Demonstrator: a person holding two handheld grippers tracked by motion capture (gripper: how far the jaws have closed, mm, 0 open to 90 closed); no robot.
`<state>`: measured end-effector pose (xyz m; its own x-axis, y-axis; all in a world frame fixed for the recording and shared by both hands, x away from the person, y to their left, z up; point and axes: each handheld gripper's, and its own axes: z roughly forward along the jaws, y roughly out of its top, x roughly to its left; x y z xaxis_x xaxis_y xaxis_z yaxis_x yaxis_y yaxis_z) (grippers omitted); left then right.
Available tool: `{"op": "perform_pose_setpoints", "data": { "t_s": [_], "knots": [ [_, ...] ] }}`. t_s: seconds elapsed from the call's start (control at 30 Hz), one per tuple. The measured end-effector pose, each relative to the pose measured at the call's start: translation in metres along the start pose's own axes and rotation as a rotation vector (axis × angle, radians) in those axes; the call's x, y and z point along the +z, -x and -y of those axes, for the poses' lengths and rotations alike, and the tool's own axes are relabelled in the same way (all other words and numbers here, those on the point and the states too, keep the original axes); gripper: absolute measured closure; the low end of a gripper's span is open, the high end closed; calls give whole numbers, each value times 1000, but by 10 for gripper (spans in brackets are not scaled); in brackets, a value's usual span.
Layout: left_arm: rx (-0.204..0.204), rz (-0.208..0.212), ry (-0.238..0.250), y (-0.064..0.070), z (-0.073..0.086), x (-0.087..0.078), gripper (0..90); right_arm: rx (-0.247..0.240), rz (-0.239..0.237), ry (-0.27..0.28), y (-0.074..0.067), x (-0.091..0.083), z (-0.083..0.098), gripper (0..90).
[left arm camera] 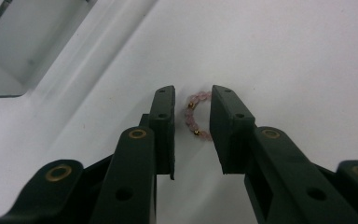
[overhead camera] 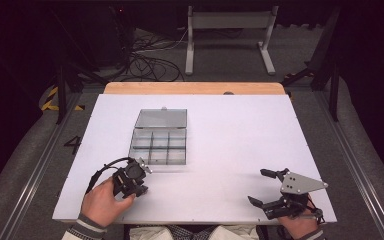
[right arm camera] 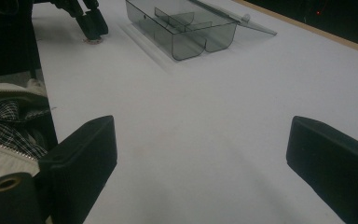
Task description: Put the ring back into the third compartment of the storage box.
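A small ring of pink beads with gold spacers (left arm camera: 192,122) lies on the white table (overhead camera: 230,140). My left gripper (left arm camera: 192,95) points down over it, jaws slightly apart on either side of the ring; the ring's right part is hidden behind the right jaw. In the high view the left gripper (overhead camera: 139,188) sits near the front left, just below a clear compartment box (overhead camera: 157,147). The right gripper view shows the left gripper's fingertips (right arm camera: 92,25) over the bead ring (right arm camera: 93,41). My right gripper (overhead camera: 261,187) rests at the front right, wide open and holding nothing.
The clear box (right arm camera: 182,28) has several compartments, and its lid (overhead camera: 161,118) lies open flat behind it. A corner of the box (left arm camera: 9,51) is close to the left gripper. A wooden edge (overhead camera: 195,88) runs along the table's far side.
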<state>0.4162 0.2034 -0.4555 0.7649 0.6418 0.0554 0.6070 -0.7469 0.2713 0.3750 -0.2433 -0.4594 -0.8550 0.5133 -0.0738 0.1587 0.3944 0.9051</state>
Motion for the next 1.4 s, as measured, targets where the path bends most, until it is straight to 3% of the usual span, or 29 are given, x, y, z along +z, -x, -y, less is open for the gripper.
{"op": "perform_pose_setpoints", "data": {
  "t_s": [0.37, 0.73, 1.0, 1.4],
  "knots": [
    [-3, 5, -21, 1, -1, 1, 851, 4, -2, 2, 0, 1, 0, 93],
    [-4, 13, -25, 0, -1, 0, 862, -1, -1, -1, 0, 1, 0, 93],
    [-21, 12, 21, 0, 0, -7, 862, -1, -2, -3, -1, 1, 0, 93],
    [-28, -16, 137, -1, 2, -21, 862, -4, -1, -3, -1, 1, 0, 93]
  ]
}}
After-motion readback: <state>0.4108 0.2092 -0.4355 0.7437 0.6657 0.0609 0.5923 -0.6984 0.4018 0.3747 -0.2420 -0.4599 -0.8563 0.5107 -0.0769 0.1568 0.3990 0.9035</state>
